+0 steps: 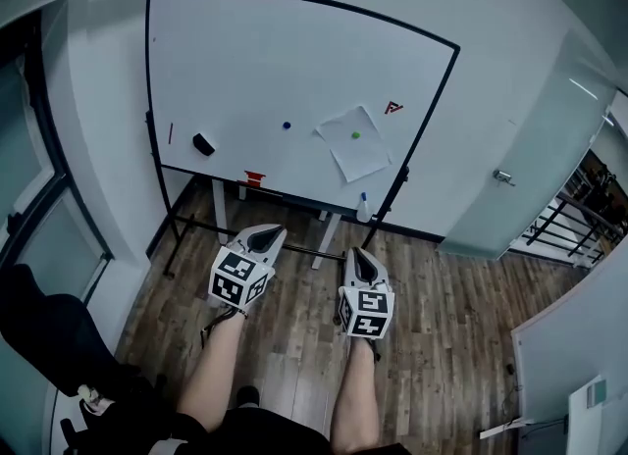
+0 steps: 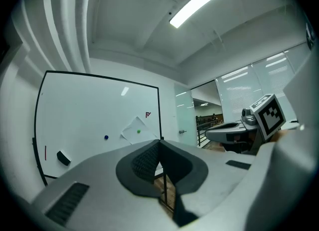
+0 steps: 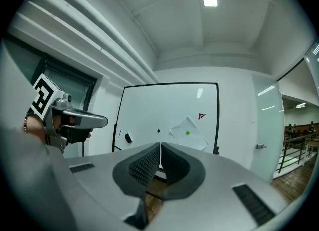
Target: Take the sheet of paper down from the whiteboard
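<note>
A white sheet of paper point(image 1: 355, 143) hangs tilted on the right part of the whiteboard point(image 1: 265, 71), pinned by a green magnet point(image 1: 355, 134). The sheet point(image 2: 138, 131) shows in the left gripper view, and the right gripper view has the same sheet point(image 3: 189, 133) ahead. My left gripper point(image 1: 267, 237) and right gripper point(image 1: 359, 257) are held level side by side, well short of the board, both shut with nothing between the jaws. The left gripper's tips point(image 2: 159, 141) and the right gripper's tips point(image 3: 160, 145) meet in their own views.
On the board sit a blue magnet point(image 1: 287, 125), a black eraser point(image 1: 203, 143), a red mark point(image 1: 393, 107) and a red marker point(image 1: 170, 132). A red object point(image 1: 255, 178) lies on its tray and a bottle point(image 1: 363, 208) stands there. A glass door point(image 1: 520, 169) is right; a dark chair point(image 1: 59, 345) is left.
</note>
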The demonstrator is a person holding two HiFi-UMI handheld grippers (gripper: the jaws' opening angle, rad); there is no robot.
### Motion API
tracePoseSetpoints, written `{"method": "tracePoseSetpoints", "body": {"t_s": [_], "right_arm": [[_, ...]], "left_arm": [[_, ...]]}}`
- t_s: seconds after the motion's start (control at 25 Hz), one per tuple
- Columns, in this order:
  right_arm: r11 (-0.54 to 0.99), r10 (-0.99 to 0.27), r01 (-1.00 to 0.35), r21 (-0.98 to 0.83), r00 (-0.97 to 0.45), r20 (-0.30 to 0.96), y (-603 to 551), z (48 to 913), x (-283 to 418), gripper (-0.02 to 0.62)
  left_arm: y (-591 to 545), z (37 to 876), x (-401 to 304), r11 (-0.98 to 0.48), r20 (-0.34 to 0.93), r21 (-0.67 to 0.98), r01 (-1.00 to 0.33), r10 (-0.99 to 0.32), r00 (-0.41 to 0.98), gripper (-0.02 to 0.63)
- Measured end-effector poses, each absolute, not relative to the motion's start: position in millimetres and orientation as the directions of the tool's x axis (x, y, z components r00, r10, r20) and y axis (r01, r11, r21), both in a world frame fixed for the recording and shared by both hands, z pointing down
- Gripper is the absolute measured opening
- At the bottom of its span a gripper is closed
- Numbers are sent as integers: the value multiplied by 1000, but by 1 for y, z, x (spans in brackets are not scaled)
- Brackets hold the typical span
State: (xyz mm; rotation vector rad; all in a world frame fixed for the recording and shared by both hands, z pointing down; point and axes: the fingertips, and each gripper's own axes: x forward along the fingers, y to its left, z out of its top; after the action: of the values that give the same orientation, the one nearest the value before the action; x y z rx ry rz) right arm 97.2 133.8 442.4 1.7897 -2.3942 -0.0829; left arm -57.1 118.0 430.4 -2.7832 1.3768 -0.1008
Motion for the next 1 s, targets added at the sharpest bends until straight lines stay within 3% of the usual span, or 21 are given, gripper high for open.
{"method": "tracePoseSetpoints", "body": {"t_s": [0.4, 0.76, 1.0], "right_arm": [[259, -961, -961, 95, -247, 124, 79, 462, 91, 25], [285, -952, -955, 76, -273, 135, 28, 469, 109, 23], [301, -947, -952, 56, -292, 135, -30, 474, 134, 23]], "left_arm": [[60, 430, -88, -623, 45, -74, -779, -782, 621, 18], [15, 447, -71, -640, 77, -91, -763, -769, 635, 18], [-33, 447, -65, -594, 31, -44, -803, -804, 593, 18]]}}
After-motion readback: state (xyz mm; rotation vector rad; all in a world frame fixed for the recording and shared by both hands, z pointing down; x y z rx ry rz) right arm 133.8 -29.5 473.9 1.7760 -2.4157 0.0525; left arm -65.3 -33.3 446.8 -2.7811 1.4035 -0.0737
